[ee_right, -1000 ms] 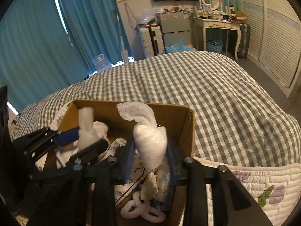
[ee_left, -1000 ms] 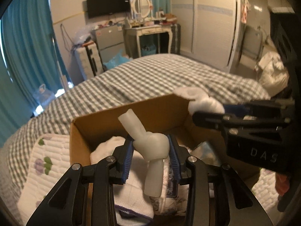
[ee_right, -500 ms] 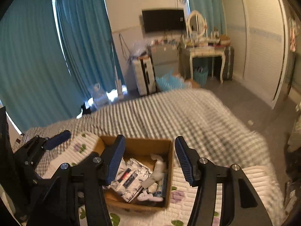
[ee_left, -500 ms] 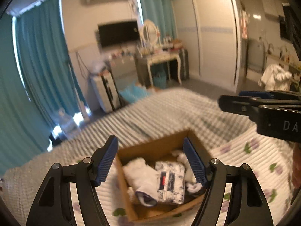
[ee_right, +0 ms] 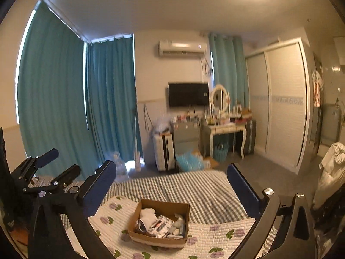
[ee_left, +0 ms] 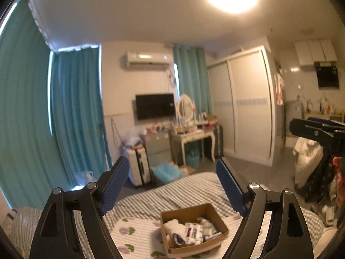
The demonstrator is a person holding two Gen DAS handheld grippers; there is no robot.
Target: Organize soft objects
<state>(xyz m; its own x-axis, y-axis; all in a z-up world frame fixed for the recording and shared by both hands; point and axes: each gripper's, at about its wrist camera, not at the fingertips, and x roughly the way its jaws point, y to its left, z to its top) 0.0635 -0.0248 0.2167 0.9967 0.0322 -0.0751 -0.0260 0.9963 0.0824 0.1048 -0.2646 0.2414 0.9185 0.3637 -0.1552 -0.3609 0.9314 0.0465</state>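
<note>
A brown cardboard box sits on the bed and holds white socks, a printed tissue pack and other soft items. It also shows in the right wrist view. My left gripper is open and empty, high above the box. My right gripper is open and empty, also high above it. The right gripper shows at the right edge of the left wrist view. The left gripper shows at the left of the right wrist view.
The box rests on a white quilted mat with flower print over a grey checked bedspread. Beyond the bed are teal curtains, a dressing table, a wall TV and a white wardrobe.
Both grippers let go of their knotted white socks into the box, opened wide, and rose far up and back from the bed.
</note>
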